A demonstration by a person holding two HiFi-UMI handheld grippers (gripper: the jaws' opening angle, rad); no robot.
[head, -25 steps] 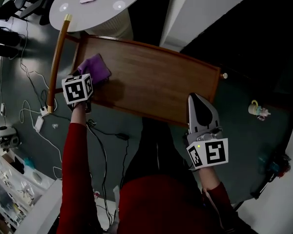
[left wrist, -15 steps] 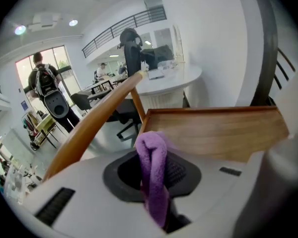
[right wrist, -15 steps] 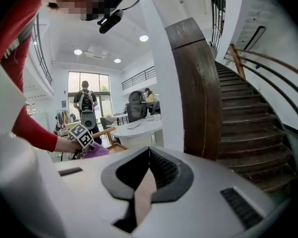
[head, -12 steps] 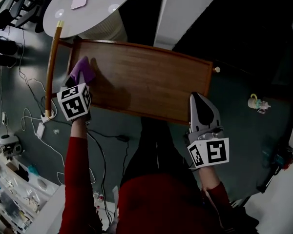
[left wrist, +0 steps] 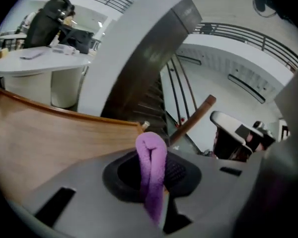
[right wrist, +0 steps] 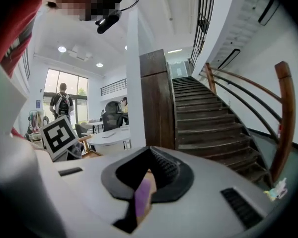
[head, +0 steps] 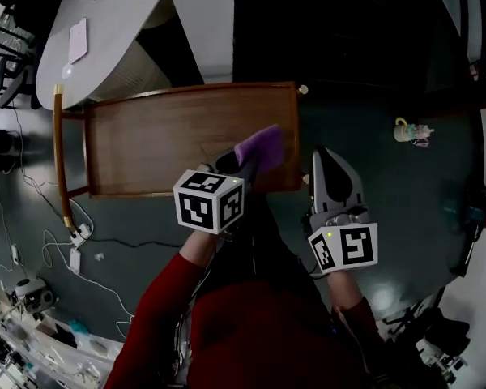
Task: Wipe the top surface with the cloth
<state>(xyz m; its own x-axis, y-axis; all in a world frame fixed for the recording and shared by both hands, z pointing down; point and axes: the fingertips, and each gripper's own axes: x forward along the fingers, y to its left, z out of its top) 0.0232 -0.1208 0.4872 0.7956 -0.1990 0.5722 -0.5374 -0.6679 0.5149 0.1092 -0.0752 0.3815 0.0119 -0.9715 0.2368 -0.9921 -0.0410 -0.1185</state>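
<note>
- Sweeping done for one pass: we now see the cloth (head: 259,147) at the right end of the top surface (head: 162,144), near the middle of the head view. A second ago it lay at the opposite, left end.
- Our left gripper (head: 238,167) has carried it there. Its jaws are clamped tight on a fold of the purple cloth, which bulges up between the pads in the left gripper view.
- Our right gripper (head: 326,160) hangs just right of the surface's right edge, off the wood, much as it did before. Its jaws are closed to a point with nothing gripped; the purple seen through the slit in the right gripper view is the cloth lying beyond.
- We judge that the near strip of the wood has had one full stroke from end to end. The far strip, toward the upper part of the frame, may still need covering, so a return stroke leftward looks like the next call.
- We cannot tell whether the cloth is pressed onto the wood or lifted just clear of it.
</note>
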